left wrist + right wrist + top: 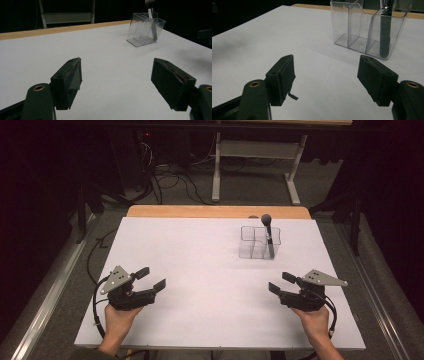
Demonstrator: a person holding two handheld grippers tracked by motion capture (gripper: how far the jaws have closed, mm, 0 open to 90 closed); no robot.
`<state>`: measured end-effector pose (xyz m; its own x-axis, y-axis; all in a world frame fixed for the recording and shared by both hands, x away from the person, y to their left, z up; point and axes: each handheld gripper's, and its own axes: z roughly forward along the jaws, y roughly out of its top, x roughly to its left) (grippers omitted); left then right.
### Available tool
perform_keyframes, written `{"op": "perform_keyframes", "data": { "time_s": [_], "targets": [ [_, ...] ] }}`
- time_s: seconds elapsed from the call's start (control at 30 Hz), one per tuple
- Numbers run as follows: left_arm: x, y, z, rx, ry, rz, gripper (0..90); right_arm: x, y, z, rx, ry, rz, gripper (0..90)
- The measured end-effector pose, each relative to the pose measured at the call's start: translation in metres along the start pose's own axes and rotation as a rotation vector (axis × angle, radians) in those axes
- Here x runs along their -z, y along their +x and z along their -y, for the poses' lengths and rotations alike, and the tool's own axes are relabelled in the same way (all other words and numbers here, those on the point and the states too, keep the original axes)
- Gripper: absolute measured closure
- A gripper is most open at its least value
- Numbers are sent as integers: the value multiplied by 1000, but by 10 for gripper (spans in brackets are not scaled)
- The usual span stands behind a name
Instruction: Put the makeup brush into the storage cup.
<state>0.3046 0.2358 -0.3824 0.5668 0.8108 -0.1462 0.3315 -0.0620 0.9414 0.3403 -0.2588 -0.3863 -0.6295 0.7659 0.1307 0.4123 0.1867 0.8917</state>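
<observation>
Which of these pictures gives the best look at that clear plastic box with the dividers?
The right gripper view: the clear plastic divided organizer is close, showing its compartments and the dark-handled brush standing in an end one. The left gripper view shows it farther off; the high view shows it small, from above.

A white tabletop (pixel 210 285) carries everything here, with a strip of bare wood edge (pixel 215 211) showing along its far side. Standing directly on the white surface, toward the far right, is a clear plastic organizer (pixel 258 243) divided into compartments. A dark-handled brush (pixel 268 234) stands upright in its right-hand compartment, head above the rim. Around the table lies grey floor (pixel 60 285), with black cables (pixel 170 182) beyond the far edge
</observation>
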Motion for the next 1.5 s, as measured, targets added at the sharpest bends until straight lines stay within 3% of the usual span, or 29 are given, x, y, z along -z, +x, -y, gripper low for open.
{"op": "perform_keyframes", "data": {
  "time_s": [0.37,0.77,1.0,1.5],
  "targets": [
    [0,0,0,-1,1,4,249,1,0,8,0,-9,13,306],
    [-2,0,0,3,7,10,248,7,-7,17,-37,-17,27,301],
    [-2,-1,0,3,9,14,249,4,-7,20,-18,7,28,297],
    [-3,-1,1,-4,22,18,252,8,-8,20,-7,-30,60,297]
  ]
}}
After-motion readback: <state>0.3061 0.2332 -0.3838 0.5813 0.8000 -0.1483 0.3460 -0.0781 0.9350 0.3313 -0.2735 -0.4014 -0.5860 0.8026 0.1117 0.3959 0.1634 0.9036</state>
